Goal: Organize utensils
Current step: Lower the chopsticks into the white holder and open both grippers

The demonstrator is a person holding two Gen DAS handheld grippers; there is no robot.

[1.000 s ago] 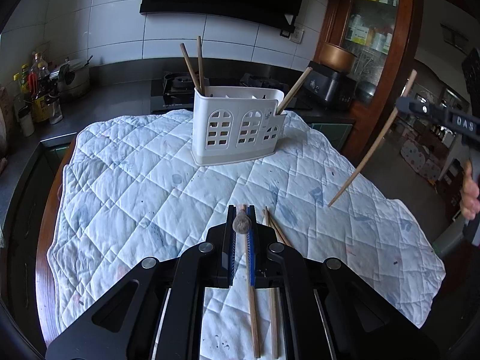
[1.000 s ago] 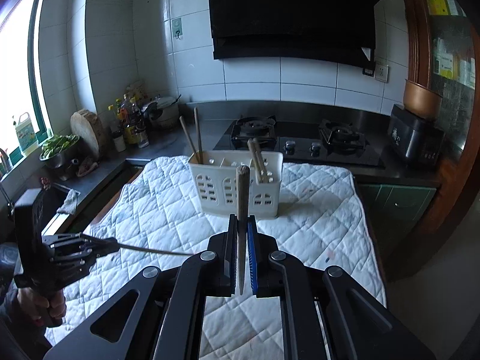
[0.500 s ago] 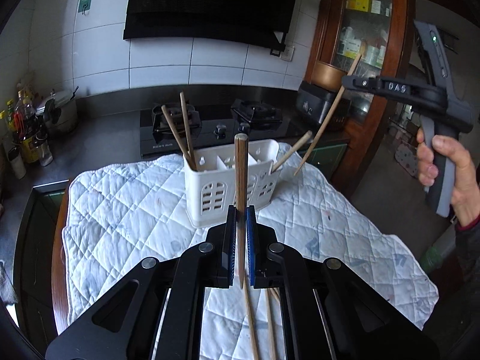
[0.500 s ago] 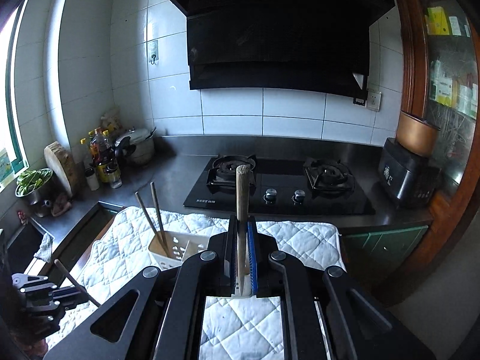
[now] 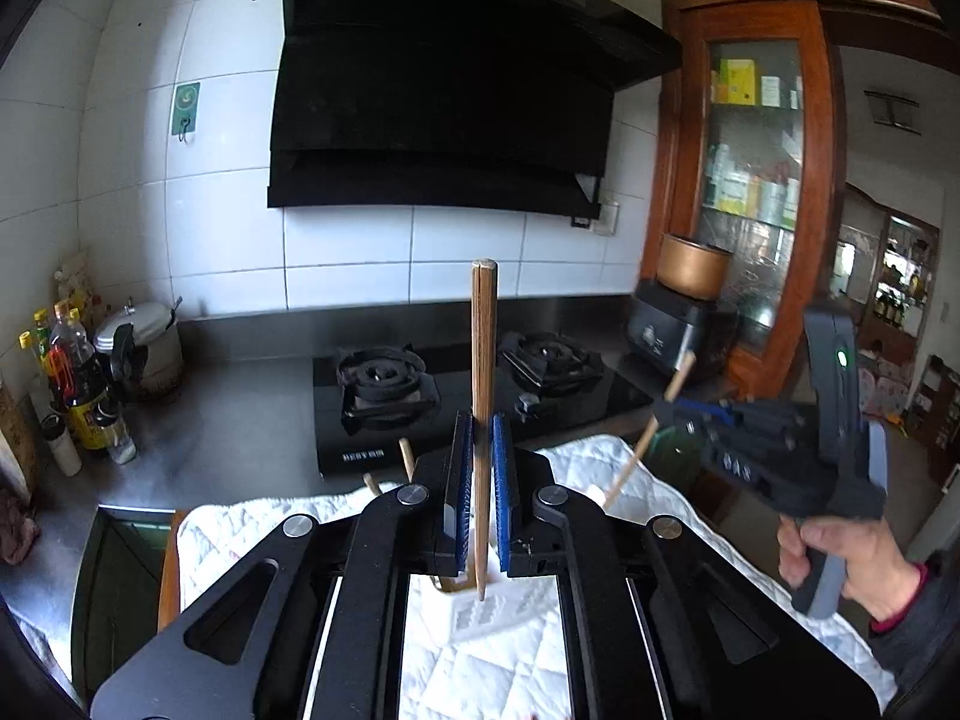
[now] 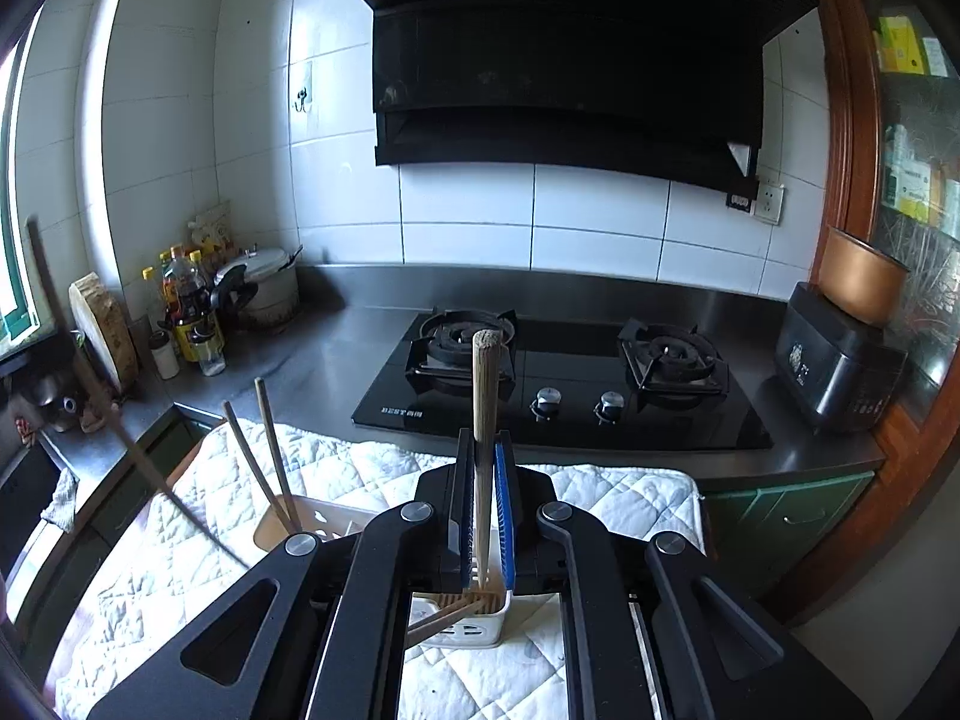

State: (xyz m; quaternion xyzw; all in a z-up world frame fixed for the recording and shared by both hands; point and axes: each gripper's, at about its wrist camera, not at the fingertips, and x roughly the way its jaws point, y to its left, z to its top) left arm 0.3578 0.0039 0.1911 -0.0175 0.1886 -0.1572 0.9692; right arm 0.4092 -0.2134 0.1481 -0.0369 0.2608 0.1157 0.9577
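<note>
- While both wrist views share the quilted cloth (image 6: 606, 489) and gas hob (image 6: 558, 384), only the left one shows the person's hand (image 5: 840, 558)
- White utensil holder (image 6: 462, 618): the right view shows chopsticks leaning inside it; the left view mostly hides it
- Left gripper (image 5: 480, 504) is clamped on an upright chopstick (image 5: 483, 384) over the holder
- Right gripper (image 6: 483, 516) pinches another chopstick (image 6: 485, 396), tip at the holder's compartment

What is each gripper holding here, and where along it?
Each holds one wooden chopstick upright. The left gripper clamps its chopstick below the middle; the right gripper clamps its chopstick likewise, thick end up.
</note>
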